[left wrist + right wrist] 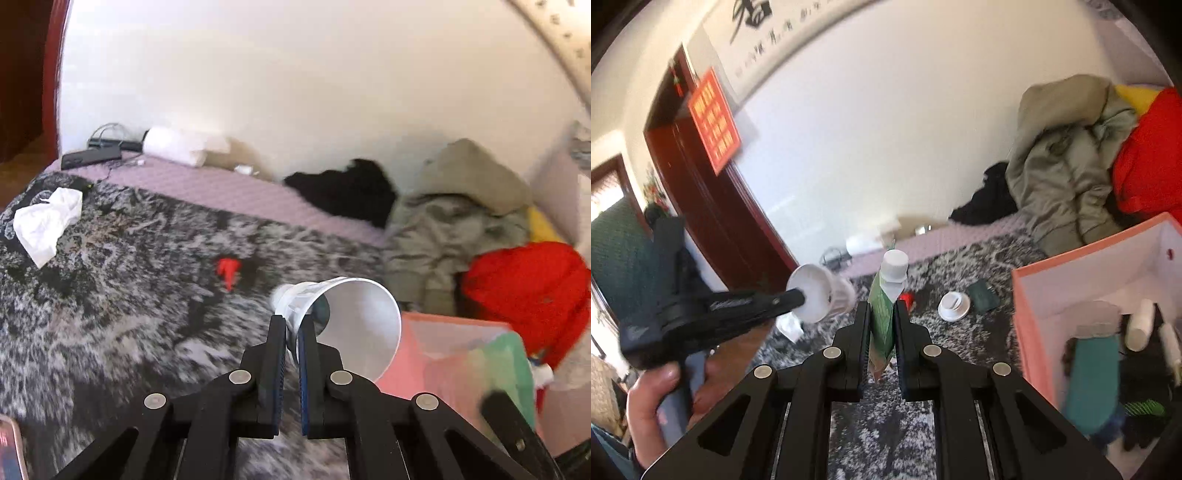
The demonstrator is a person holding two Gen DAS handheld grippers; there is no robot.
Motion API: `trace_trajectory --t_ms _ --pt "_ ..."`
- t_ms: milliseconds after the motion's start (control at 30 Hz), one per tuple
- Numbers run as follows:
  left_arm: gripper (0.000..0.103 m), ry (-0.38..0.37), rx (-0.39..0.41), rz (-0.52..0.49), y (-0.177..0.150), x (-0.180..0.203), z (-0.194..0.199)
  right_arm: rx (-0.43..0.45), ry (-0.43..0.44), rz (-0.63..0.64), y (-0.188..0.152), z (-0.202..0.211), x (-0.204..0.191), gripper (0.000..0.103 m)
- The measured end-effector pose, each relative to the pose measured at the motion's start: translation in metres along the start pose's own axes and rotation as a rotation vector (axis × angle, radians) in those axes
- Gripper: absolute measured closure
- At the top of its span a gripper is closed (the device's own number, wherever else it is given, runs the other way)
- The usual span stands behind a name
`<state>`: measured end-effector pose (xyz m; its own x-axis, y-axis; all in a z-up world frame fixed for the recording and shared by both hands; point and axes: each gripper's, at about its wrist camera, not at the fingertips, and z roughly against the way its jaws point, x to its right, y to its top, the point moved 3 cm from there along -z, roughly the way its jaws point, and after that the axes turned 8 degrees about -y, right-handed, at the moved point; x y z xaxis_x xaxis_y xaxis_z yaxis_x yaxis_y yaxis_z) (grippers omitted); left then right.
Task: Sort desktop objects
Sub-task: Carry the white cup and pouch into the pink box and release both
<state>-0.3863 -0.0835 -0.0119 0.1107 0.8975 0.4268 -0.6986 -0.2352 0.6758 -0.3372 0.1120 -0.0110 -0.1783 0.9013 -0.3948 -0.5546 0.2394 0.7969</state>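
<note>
My left gripper (292,320) is shut on the wall of a white paper cup (354,325), held on its side above the grey patterned cover, mouth toward the pink box (443,354). The cup (816,295) and the left gripper also show in the right wrist view, at left. My right gripper (882,308) is shut on a green tube with a white cap (884,314), held upright left of the pink box (1089,254). The box holds a teal item (1093,376), a white tube and dark things.
A crumpled tissue (48,221) and a small red item (229,271) lie on the cover. A white lid (953,305) and a dark card (984,293) lie near the box. Grey, black and red clothes (461,221) pile at the back right. A phone (11,446) lies at the lower left.
</note>
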Motion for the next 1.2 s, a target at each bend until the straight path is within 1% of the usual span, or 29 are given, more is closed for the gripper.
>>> trace_trajectory --t_ms 167,267,367,467,567,600,700,767,867,900,967,1000,1033,1067,1100,1167,1200 --pt "0.102 -0.061 0.066 -0.043 -0.021 0.05 0.055 0.059 0.008 -0.025 0.005 0.065 0.018 0.09" --pt "0.102 -0.109 0.095 -0.113 -0.033 0.088 0.074 0.104 -0.004 -0.034 0.011 0.105 0.034 0.09" --pt "0.102 -0.15 0.103 -0.162 -0.043 0.12 0.077 0.16 -0.035 -0.041 0.02 0.146 0.054 0.09" --pt "0.102 -0.205 0.069 -0.199 -0.053 0.152 0.061 0.241 -0.111 -0.026 0.029 0.184 0.077 0.09" --pt "0.102 -0.235 0.019 -0.23 -0.063 0.176 0.032 0.293 -0.212 -0.01 0.033 0.205 0.1 0.09" --pt "0.102 -0.243 0.001 -0.239 -0.066 0.184 0.021 0.295 -0.234 -0.014 0.034 0.206 0.108 0.09" --pt "0.102 -0.263 -0.053 -0.266 -0.076 0.206 -0.011 0.271 -0.274 -0.046 0.034 0.202 0.134 0.09" --pt "0.102 -0.27 -0.076 -0.275 -0.081 0.212 -0.028 0.248 -0.296 -0.062 0.033 0.193 0.149 0.09" --pt "0.101 -0.263 -0.12 -0.267 -0.085 0.217 -0.058 0.203 -0.339 -0.081 0.031 0.171 0.17 0.09" --pt "0.1 -0.254 -0.136 -0.272 -0.085 0.218 -0.069 0.186 -0.349 -0.089 0.03 0.164 0.177 0.09" --pt "0.059 -0.199 -0.162 -0.291 -0.088 0.218 -0.086 0.141 -0.372 -0.112 0.029 0.147 0.194 0.087" --pt "0.023 -0.15 -0.155 -0.302 -0.089 0.217 -0.09 0.119 -0.395 -0.132 0.028 0.14 0.203 0.081" --pt "0.013 -0.103 -0.109 -0.306 -0.088 0.216 -0.09 0.099 -0.432 -0.161 0.027 0.135 0.212 0.053" --pt "0.013 -0.076 -0.066 -0.322 -0.086 0.217 -0.086 0.093 -0.457 -0.186 0.026 0.133 0.22 0.035" --pt "0.012 -0.05 -0.026 -0.338 -0.085 0.218 -0.083 0.107 -0.467 -0.208 0.027 0.134 0.223 0.014" --pt "0.011 -0.016 0.009 -0.377 -0.083 0.22 -0.08 0.126 -0.479 -0.241 0.028 0.137 0.229 0.013" --pt "0.011 0.011 0.03 -0.391 -0.082 0.221 -0.077 0.128 -0.476 -0.233 0.029 0.138 0.228 0.014"
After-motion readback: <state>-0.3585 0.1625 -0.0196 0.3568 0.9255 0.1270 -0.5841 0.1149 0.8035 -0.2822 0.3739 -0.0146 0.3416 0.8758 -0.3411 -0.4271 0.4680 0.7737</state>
